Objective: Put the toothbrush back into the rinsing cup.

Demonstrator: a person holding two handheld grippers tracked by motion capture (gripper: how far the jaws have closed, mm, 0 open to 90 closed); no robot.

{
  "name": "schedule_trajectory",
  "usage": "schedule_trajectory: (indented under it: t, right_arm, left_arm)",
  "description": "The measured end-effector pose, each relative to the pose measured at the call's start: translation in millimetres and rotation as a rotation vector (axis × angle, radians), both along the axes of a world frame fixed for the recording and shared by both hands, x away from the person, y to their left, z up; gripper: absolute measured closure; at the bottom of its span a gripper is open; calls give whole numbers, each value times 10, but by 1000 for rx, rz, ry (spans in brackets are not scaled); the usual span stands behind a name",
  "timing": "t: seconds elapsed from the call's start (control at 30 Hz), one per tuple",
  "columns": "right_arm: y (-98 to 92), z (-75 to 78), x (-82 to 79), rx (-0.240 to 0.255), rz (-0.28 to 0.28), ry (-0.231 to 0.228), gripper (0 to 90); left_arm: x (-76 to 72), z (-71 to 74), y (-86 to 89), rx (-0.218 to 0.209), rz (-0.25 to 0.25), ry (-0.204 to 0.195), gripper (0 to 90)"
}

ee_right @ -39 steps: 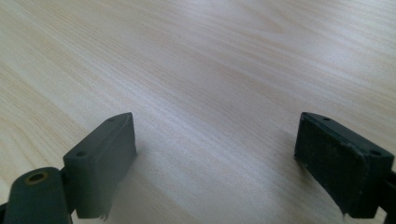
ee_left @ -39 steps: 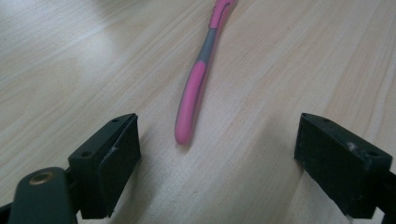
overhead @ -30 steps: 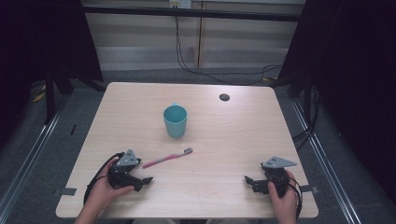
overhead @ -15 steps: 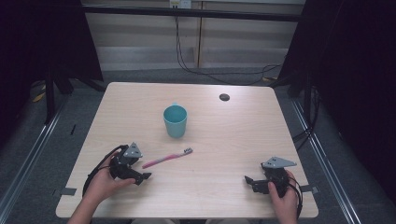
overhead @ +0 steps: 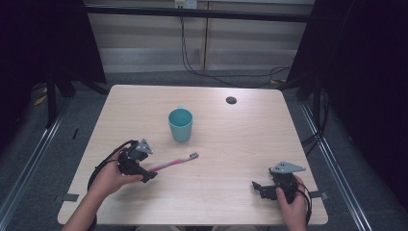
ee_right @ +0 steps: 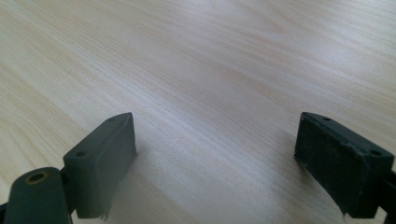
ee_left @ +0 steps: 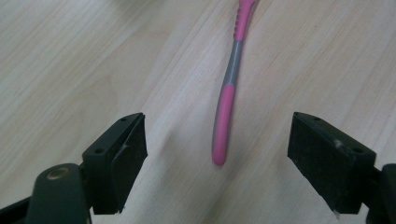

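On the wooden table (overhead: 231, 139) a teal cup (overhead: 180, 124) stands near the middle, and a pink toothbrush (overhead: 171, 162) lies flat just in front of it. The approach to that toothbrush is judged to be in hand. The left gripper (overhead: 148, 176) is held wide, its jaws having just been narrowing slightly, with the handle end (ee_left: 223, 126) between them but untouched. A lowering and closing is called for next. The right gripper (overhead: 256, 186) is rested open and empty

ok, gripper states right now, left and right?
Left gripper: open, jaws just closing slightly, either side of the pink toothbrush handle end, not touching.
Right gripper: open, nothing held.
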State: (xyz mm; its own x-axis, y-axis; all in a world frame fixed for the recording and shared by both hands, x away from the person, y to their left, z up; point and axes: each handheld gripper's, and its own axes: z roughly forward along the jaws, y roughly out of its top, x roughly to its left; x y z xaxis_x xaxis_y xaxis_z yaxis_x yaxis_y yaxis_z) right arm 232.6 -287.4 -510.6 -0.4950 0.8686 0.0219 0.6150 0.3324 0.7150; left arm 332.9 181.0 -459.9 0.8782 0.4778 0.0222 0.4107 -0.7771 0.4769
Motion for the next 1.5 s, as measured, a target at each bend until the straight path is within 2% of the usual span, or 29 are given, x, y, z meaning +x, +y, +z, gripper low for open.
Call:
schedule_trajectory:
  t: [0.07,0.37,0.5,0.67,0.7,0.8,1.1,1.5]
  right_arm:
    - [0,0,0,0,0,0,119]
    - [1,-1,7,1,1,-2,119]
    - [1,-1,8,1,1,-1,119]
    - [1,-1,8,1,1,-1,119]
    - [1,-1,9,1,1,-1,119]
    - [1,-1,10,1,1,-1,119]
    - [0,-2,15,0,5,-5,119]
    - [1,-3,18,-1,5,-6,119]
  left_arm:
    - [22,10,-35,15,-10,0,197]
    - [136,6,-148,20,-7,30,206]
    - [186,7,-184,50,-19,39,210]
    - [229,40,-227,69,-36,35,213]
    - [229,39,-239,60,-27,38,213]
    - [254,51,-264,80,-40,34,213]
    - [311,51,-341,95,-36,53,215]
    - [401,88,-434,125,-60,53,222]
